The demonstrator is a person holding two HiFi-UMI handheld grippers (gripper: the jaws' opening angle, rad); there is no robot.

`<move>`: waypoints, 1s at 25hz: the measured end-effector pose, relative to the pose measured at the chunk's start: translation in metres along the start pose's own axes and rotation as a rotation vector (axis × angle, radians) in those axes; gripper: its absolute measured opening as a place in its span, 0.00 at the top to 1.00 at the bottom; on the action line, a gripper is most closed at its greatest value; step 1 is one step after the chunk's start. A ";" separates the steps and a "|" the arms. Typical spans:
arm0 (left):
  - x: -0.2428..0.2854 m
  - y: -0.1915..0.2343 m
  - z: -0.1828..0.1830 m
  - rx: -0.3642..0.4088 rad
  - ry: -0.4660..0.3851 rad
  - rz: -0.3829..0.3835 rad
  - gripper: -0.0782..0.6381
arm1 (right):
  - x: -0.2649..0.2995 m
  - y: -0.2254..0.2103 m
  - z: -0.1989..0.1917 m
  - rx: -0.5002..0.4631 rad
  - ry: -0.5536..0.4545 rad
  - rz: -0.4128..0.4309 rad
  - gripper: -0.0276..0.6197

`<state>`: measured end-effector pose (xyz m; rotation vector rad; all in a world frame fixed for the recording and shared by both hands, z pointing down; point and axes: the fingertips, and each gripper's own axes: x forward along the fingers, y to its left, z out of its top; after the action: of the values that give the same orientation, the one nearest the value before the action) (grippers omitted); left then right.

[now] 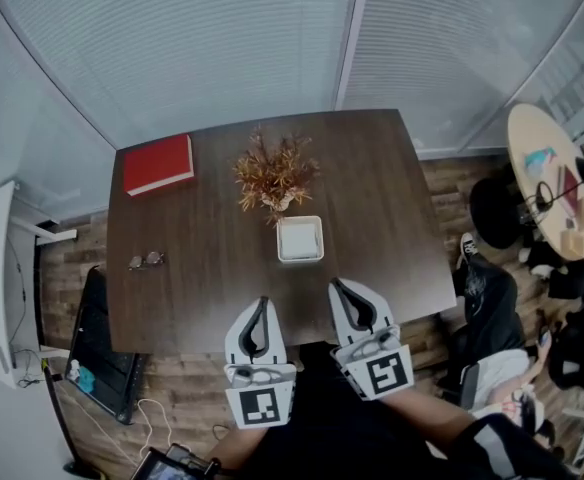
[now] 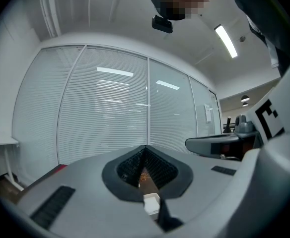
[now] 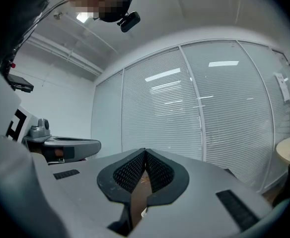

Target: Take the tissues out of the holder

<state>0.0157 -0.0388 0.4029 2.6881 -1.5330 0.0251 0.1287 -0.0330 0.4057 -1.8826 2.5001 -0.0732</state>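
Note:
A white square tissue holder with white tissues in it sits on the dark wooden table, just in front of a vase of dried orange-brown plants. My left gripper is over the table's near edge, left of the holder and nearer to me, its jaws shut and empty. The right gripper is beside it, slightly right of the holder, also shut and empty. In the left gripper view the jaws meet at the tip, and the holder shows through the gap below. The right gripper view shows closed jaws.
A red book lies at the table's far left corner and a pair of glasses near its left edge. A round light table with small items, dark chairs and bags stand to the right. Cables and a black case lie on the floor at left.

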 end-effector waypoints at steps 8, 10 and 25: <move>0.027 -0.003 0.012 0.003 -0.043 -0.022 0.89 | 0.014 -0.010 0.003 -0.006 -0.014 0.012 0.95; 0.031 -0.006 0.007 0.001 -0.038 -0.021 0.89 | 0.017 -0.011 0.003 -0.003 -0.017 0.040 0.95; 0.044 0.001 0.000 -0.005 -0.055 0.004 0.89 | 0.043 -0.023 -0.019 0.013 0.047 0.109 0.95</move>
<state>0.0370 -0.0771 0.4051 2.7035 -1.5509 -0.0530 0.1385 -0.0799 0.4262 -1.7562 2.6206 -0.1344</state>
